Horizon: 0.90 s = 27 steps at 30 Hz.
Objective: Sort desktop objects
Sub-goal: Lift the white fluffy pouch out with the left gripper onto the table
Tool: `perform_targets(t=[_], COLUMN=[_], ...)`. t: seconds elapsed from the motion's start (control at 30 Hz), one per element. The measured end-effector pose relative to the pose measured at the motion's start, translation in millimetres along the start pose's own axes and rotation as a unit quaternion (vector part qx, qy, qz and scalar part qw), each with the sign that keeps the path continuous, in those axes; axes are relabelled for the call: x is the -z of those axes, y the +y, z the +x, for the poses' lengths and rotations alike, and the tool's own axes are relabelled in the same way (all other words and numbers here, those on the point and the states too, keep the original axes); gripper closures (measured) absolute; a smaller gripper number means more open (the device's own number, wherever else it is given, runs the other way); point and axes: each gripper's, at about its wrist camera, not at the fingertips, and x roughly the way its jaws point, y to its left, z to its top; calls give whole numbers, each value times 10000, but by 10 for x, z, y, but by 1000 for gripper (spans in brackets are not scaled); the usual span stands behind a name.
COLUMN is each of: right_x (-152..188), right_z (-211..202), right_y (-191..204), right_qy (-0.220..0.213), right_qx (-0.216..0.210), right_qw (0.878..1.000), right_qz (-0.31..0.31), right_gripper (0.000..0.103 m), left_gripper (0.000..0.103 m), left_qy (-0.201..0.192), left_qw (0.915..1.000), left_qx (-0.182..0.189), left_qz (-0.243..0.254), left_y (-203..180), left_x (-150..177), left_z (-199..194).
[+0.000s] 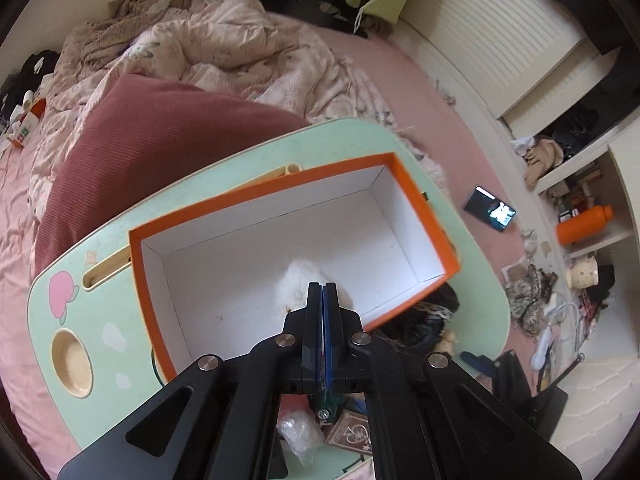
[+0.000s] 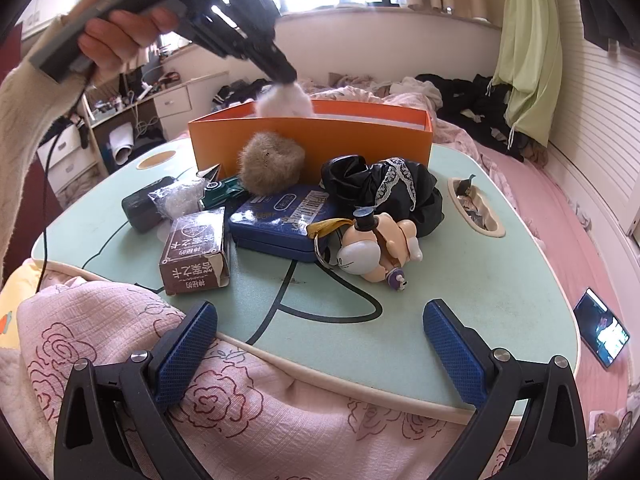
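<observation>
Over the orange box, the left gripper has its pads pressed together on a wisp of the white fluffy ball, which hangs above the box floor. Next, I'd guess, it lets go.

From the right wrist, the right gripper waits wide open and empty (brown pompom likely next).

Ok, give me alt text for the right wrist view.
The left tongs, shut on a white fluffy ball, hold it over the orange box. In front, a brown fluffy ball, blue tin and figurine keychain clutter the green lap desk; the right tongs stand open.
</observation>
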Motion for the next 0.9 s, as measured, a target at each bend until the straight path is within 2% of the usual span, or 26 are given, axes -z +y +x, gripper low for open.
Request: perform_targets(t=[0.17,0.4,0.5,0.57,0.6,0.63,0.7,0.77,0.9], right_x=[1,0,0,0,0,0,1,2,0], right_z=[0,-2,-3,-3,-3,-3,-3,-4,0], right_y=[3,1,3,2,2,1,2,1,-1], right_qy=[-1,0,-3,-3,-2,-2,-1,-1,4], right_qx=[1,5,7,7,7,6,7,8,18], right_qw=[10000,10000,10000,10000,10000,10000,10000,10000,10000], right_qz=[2,-1,0,1,1,2,1,1,-1], right_gripper=[0,0,0,0,0,0,0,0,0], left_gripper=[103,102,87,80,67,44,19,19,19], left_qy=[-421,-380,-702,-1196,-1451,-1714,-2129,-2407,-2454], left_qw=[9986,9987,9970,9919,9877,9823,9720,9629,9566], left_qx=[243,-87,-141,-345,-512,-671,-882,-1107,-1509], left_qz=[219,329,292,246,270,338,453,507,427], left_y=[-84,-117,-72,-53,-57,-69,-84,-79,28], left_x=[374,813,963,1112,1212,1343,1599,1895,2353], left_z=[-96,85,36,-94,-157,-209,-246,-207,-30])
